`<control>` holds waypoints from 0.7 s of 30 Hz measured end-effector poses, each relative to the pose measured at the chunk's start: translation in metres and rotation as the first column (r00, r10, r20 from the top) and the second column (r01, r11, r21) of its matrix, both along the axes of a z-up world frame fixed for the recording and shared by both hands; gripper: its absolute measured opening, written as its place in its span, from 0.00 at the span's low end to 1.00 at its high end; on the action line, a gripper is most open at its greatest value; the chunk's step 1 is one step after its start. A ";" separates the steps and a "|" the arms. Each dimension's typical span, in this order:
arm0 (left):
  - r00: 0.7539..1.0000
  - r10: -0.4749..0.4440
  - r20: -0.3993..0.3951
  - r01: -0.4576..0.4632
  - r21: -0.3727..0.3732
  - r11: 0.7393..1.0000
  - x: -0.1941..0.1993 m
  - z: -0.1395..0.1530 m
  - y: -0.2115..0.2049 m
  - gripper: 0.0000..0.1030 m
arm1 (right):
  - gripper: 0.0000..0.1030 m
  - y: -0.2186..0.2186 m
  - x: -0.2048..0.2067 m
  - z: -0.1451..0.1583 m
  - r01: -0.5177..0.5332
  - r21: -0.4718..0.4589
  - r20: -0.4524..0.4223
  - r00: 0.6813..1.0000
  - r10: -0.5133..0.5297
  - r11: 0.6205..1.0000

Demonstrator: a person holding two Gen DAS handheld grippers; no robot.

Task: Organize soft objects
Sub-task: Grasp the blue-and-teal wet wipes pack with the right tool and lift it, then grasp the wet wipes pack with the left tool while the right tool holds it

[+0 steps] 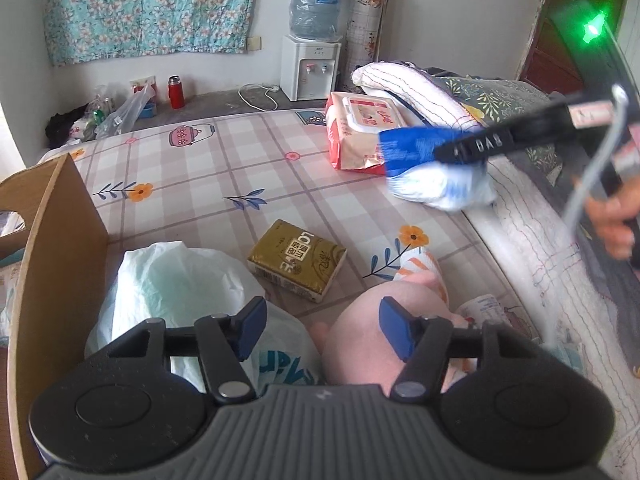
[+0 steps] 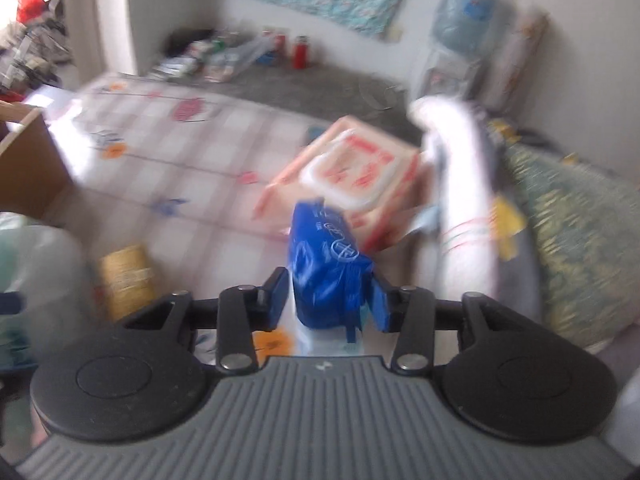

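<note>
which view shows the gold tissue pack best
The left wrist view: the gold tissue pack lies sharp and whole on the checked bedsheet, printed top facing up. The right wrist view shows it only as a blurred yellow block at the left, its print unreadable.

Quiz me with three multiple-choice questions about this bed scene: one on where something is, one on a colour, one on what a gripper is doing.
1. Where does the gold packet lie?
A. on the checked bed sheet
B. inside the cardboard box
C. on the water dispenser

2. What colour is the flask on the floor by the wall?
A. green
B. red
C. yellow

3. What is the right gripper doing?
A. hanging empty
B. pinching the sheet
C. gripping a blue and white pack

Answers: 1 A, it sits on the sheet, outside the box; 2 B, its body is red; 3 C, the pack sits between the pads.
</note>
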State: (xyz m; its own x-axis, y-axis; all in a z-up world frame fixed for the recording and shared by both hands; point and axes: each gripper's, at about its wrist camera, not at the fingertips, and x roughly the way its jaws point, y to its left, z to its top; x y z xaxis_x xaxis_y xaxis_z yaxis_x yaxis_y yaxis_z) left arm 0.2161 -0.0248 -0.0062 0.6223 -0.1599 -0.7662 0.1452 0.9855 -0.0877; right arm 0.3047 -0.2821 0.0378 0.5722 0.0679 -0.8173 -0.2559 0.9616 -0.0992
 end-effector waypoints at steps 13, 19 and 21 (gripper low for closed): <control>0.998 -0.049 0.043 0.050 -0.033 0.998 0.014 0.038 -0.011 0.61 | 0.43 -0.070 -0.017 -0.012 0.267 0.589 -0.207 0.962 -0.177 0.763; 0.998 -0.058 -0.034 0.056 -0.070 0.996 0.067 0.026 -0.031 0.45 | 0.44 -0.078 0.012 -0.042 0.353 0.616 -0.283 0.933 -0.221 0.704; 0.993 -0.054 -0.103 0.038 -0.144 0.989 0.090 0.015 -0.030 0.44 | 0.44 -0.078 0.023 -0.054 0.377 0.626 -0.312 0.923 -0.223 0.683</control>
